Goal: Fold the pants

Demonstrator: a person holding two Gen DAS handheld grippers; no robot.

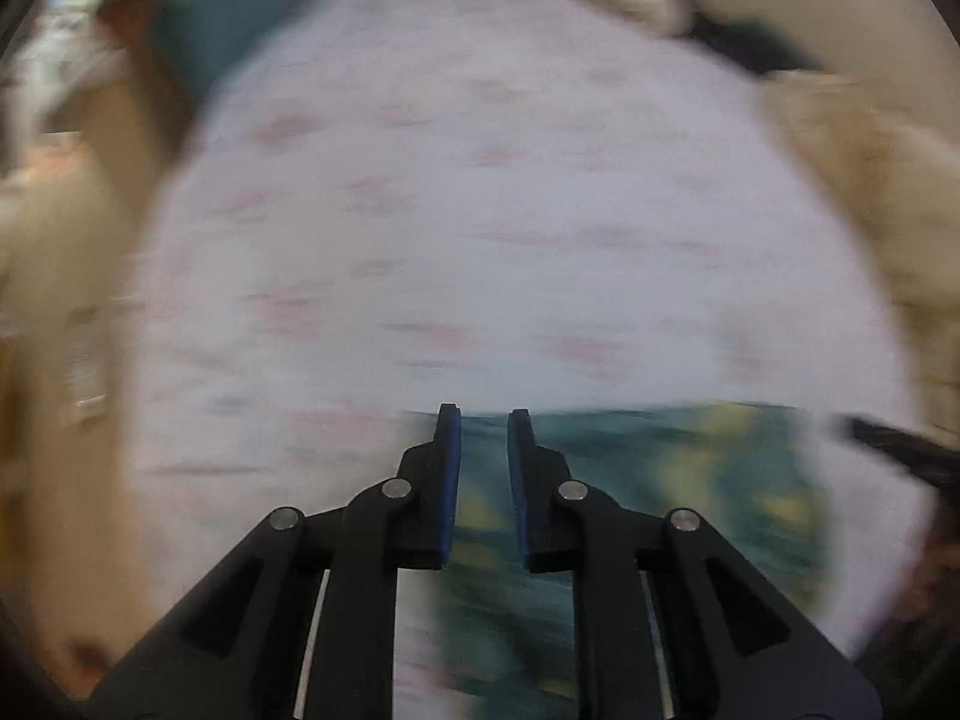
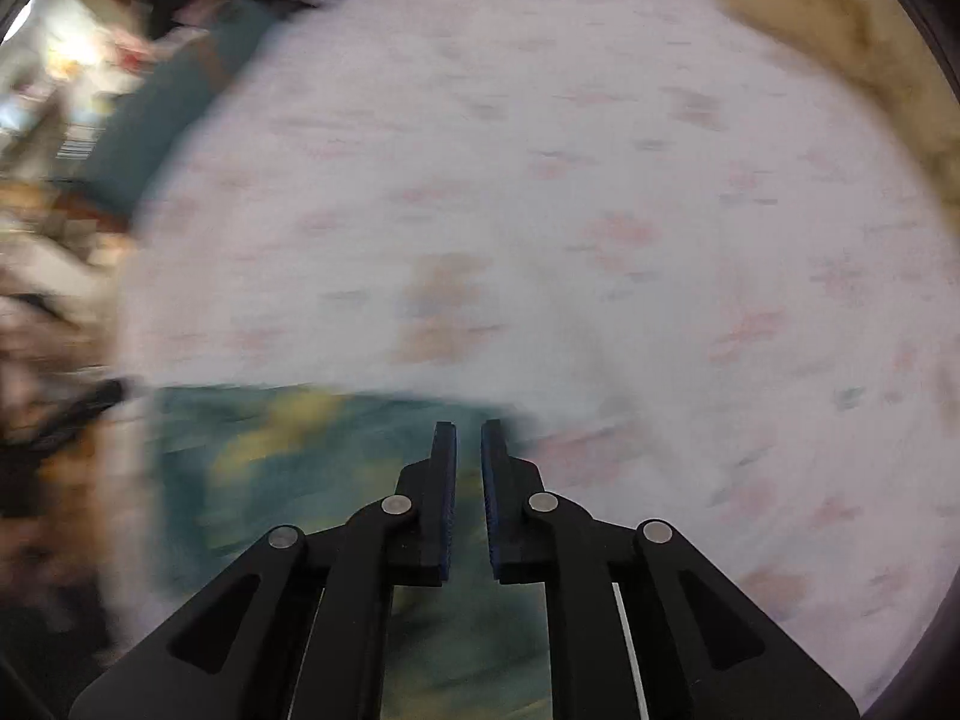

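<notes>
The left gripper (image 1: 485, 420) pointed forward over the near edge of the bed, its blue-padded fingers (image 1: 450, 480) standing a narrow gap apart with nothing between them. The right gripper (image 2: 468, 429) sat in the same low, forward pose, its pads (image 2: 447, 492) parted by an even slimmer gap and likewise gripping nothing. Beneath both lay the pants (image 1: 678, 480), a teal cloth with yellow patches, spread flat with a straight far edge; motion blur hid any seams or folds. They rested on a white bedsheet (image 1: 480, 210) with faint pink print, which stretched broad and bare beyond the pants. At the far side a teal pillow (image 1: 198, 18) lay to the left and a tan fuzzy blanket (image 2: 840, 48) bordered the right
</notes>
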